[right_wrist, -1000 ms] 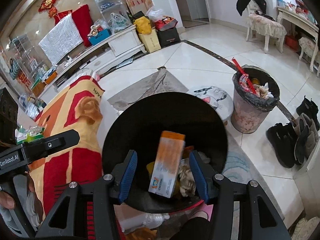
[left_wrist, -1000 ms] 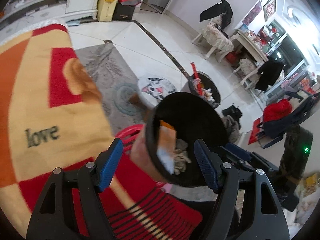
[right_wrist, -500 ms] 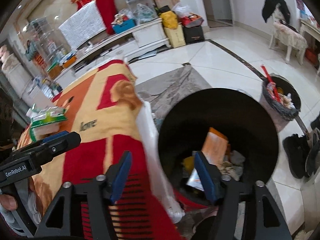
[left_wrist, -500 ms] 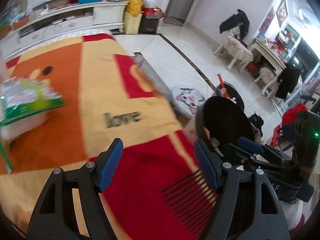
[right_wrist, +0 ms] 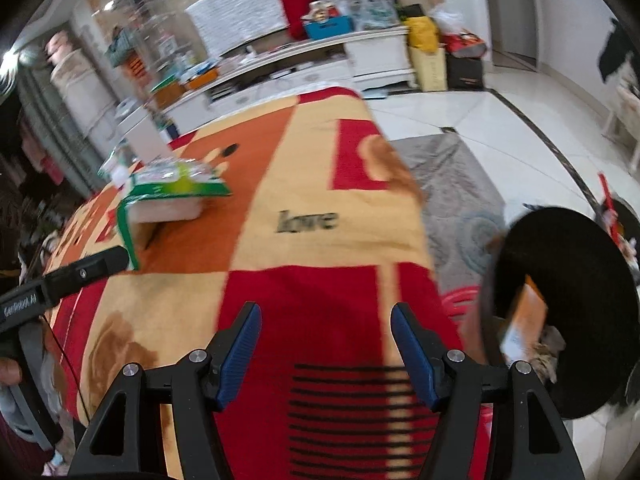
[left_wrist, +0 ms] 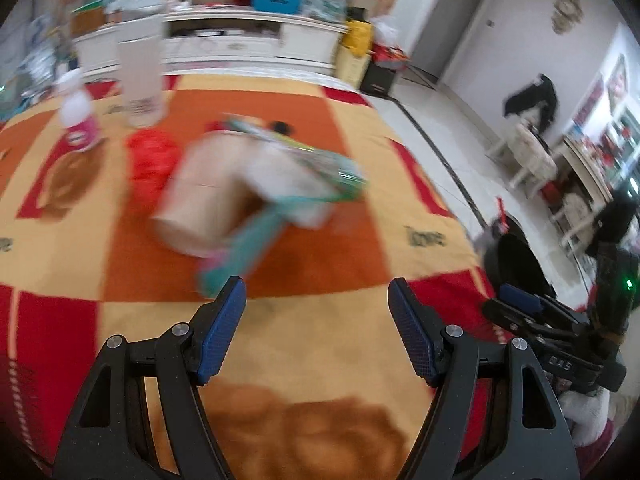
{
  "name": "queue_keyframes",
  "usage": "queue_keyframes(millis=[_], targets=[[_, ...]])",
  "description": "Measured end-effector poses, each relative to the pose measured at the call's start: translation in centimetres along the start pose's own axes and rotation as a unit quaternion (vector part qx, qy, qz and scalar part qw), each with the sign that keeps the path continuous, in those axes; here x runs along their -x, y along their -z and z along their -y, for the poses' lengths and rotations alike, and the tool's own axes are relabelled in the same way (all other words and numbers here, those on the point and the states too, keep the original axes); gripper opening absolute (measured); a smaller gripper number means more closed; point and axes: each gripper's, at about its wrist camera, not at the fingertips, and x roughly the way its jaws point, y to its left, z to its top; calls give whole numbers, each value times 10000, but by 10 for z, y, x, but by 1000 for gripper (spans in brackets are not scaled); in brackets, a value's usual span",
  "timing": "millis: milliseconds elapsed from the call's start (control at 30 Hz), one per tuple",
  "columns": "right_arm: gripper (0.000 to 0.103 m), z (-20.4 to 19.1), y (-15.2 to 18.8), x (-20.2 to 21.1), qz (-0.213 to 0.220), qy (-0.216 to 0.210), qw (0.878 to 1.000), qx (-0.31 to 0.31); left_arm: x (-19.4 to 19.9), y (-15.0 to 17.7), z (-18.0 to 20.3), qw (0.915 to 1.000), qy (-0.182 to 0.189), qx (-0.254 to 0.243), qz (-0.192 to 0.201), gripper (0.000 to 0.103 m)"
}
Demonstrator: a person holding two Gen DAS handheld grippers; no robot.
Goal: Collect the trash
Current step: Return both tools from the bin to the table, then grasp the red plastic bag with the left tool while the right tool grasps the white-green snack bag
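On the blanket-covered worktop, ahead of my left tool, lies the green-wrapped packet, blurred, beside a red bag. Both tools, right tool included, stand wide and empty; I judge the step as reaching for the next piece, calling for a forward approach. Black bin, holding an orange box, sits off the worktop's right edge; a pink bottle stands well clear.

bare blanket ahead, wrapper beyond
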Motion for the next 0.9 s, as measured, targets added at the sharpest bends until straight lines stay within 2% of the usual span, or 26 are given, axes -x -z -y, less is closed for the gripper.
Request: queue_keyframes(millis=[133,333,467,700,900], targets=[[65,-24,-10,-10,-32,-170,9997,168,8,-11,-45,9987,-237,438,88,73],[65,-55,-36,-17,-9,-397,9985,383,13,-26,-85,9957,-387,819,214,73],[76,-76,-68,-21,52,-752,9962,446,8,-38,-98,9941,-378,1006,166,73],[86,-110,-116,-54,-201,-1319,9883,740,-6,-61,-119,9913,-248,1287,84,73],[87,-117,-133,-98,-604,-1534,9829,823,-25,-77,-130,9888,-234,1477,1,73]])
